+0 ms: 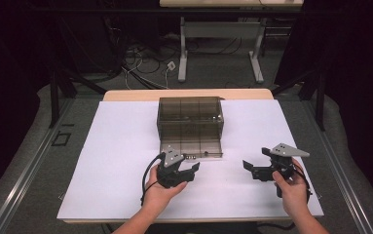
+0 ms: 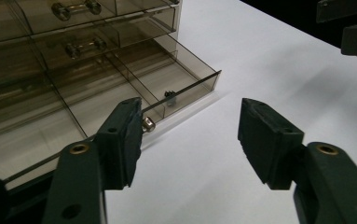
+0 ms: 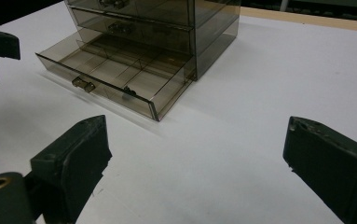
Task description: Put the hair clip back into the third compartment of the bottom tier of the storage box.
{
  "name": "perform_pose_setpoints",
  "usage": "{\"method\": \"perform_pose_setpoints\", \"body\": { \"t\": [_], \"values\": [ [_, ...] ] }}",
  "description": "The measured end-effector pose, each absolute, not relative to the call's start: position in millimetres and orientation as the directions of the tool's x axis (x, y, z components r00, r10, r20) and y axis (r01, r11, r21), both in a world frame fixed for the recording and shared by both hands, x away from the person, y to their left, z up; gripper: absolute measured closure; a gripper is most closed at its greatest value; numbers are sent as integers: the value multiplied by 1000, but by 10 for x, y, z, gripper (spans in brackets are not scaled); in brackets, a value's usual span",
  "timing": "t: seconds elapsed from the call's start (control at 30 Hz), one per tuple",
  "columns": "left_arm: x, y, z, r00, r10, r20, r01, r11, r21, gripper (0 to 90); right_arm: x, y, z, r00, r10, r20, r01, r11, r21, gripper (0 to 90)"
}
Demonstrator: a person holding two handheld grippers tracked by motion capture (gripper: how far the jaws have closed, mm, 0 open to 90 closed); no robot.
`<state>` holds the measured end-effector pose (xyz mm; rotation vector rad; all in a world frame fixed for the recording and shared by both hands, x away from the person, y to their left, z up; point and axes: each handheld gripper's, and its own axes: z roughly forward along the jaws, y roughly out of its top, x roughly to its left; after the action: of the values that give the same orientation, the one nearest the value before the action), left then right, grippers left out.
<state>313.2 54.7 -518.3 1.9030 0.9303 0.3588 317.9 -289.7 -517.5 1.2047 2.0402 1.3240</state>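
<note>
A person's left gripper [image 1: 194, 168] hovers just in front of the open bottom drawer [image 1: 192, 148] of a smoky clear drawer cabinet [image 1: 190, 117], its jaws partly apart with nothing between them and one pad [image 2: 128, 140] beside the drawer's small metal handle [image 2: 148, 123]. The right gripper [image 1: 248, 166], jaws wide and empty, waits well to the right of the cabinet. The cabinet stands at the far middle of the white table [image 1: 116, 161], its front facing the person; the pulled-out drawer runs long side to side and holds one tiny dark object [image 2: 169, 94] near its front wall. The step in hand appears to be work at the drawer front; next, the left jaws likely must settle on the handle.
</note>
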Motion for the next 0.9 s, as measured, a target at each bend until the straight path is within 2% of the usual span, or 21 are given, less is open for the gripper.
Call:
{"method": "perform_pose_setpoints", "body": {
  "t": [0.33, 0.9],
  "values": [
    [3137, 551, -5252, 649, 743, -166, 499, -250, 830, 464, 3178, -2901, -5171, -541, 834, 102, 428, 169, 888, 62],
    [3165, 548, -5329, 631, 754, -181, 556, -277, 784, 666, 3178, -2903, -5170, -540, 835, 103, 429, 168, 888, 62]
  ]
}}
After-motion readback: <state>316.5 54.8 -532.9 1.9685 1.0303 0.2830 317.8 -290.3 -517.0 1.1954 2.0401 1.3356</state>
